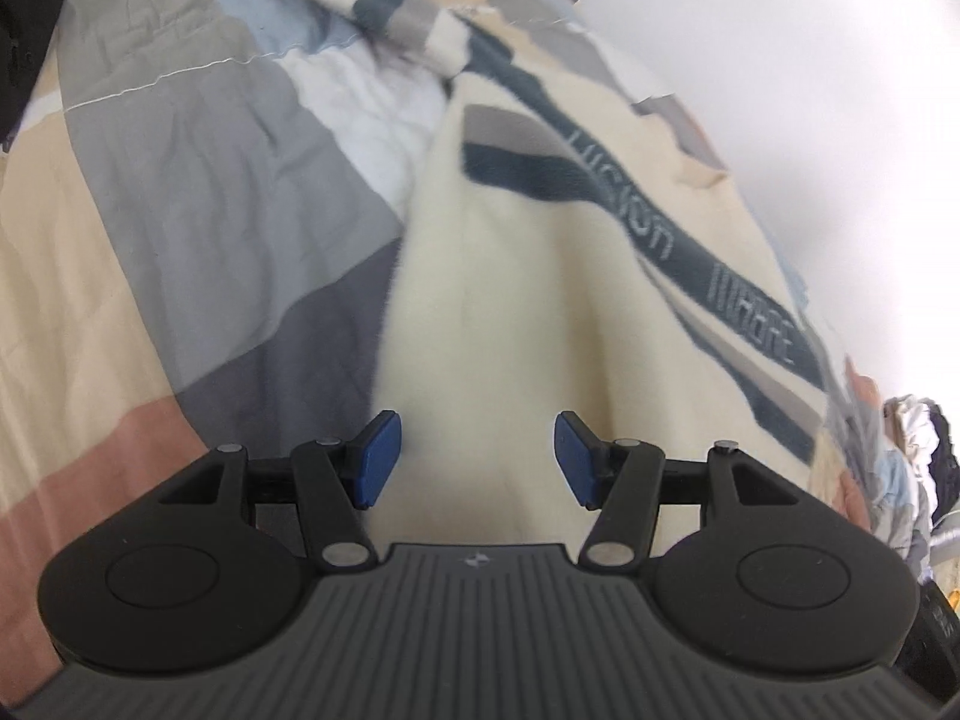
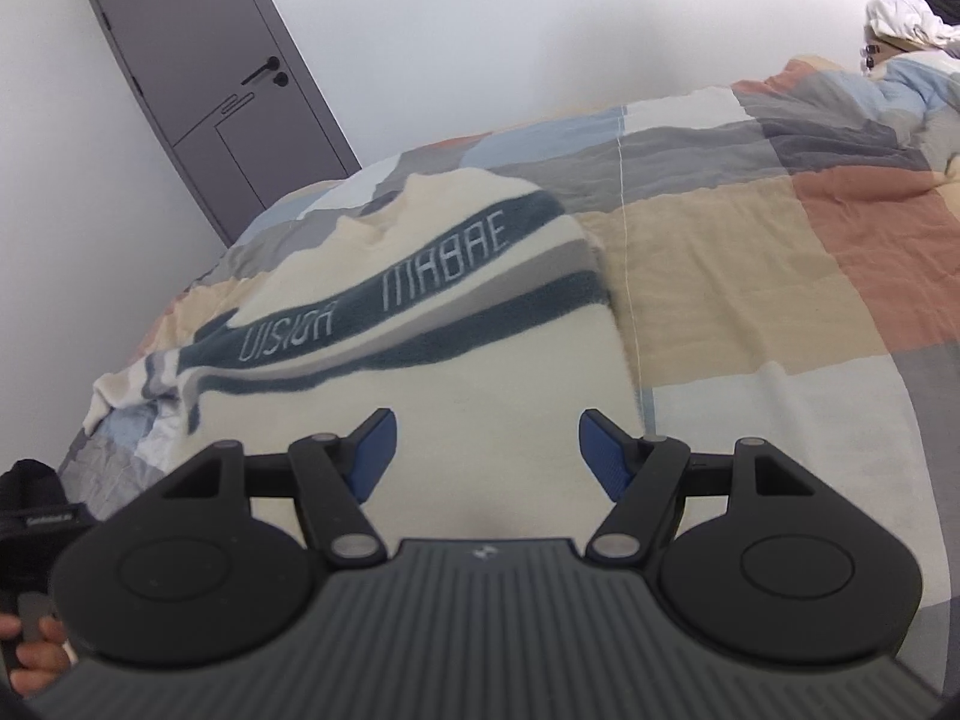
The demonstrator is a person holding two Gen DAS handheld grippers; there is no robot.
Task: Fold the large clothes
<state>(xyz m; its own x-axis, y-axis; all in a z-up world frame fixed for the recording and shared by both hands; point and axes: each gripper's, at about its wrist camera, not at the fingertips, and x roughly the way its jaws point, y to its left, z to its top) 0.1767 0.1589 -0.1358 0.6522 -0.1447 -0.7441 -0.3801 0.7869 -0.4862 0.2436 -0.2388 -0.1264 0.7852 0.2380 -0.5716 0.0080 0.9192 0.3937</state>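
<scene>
A cream fleece garment (image 1: 540, 276) with dark teal and grey stripes and pale lettering lies spread on a patchwork bedspread (image 1: 180, 192). Its striped sleeve (image 1: 408, 12) stretches toward the far end in the left wrist view. My left gripper (image 1: 477, 459) hovers over the plain cream part, open, with nothing between its blue pads (image 1: 378, 459). In the right wrist view the same garment (image 2: 456, 372) lies ahead, lettering upside down. My right gripper (image 2: 487, 456) hangs above its near cream edge, open and empty, blue pads (image 2: 606, 456) apart.
The bedspread (image 2: 750, 276) of grey, beige, rust and white squares runs on to the right. A grey door (image 2: 210, 78) stands in the white wall behind the bed. A pile of bedding and clothes (image 2: 906, 30) lies at the far right. A hand (image 2: 30, 654) shows at the lower left.
</scene>
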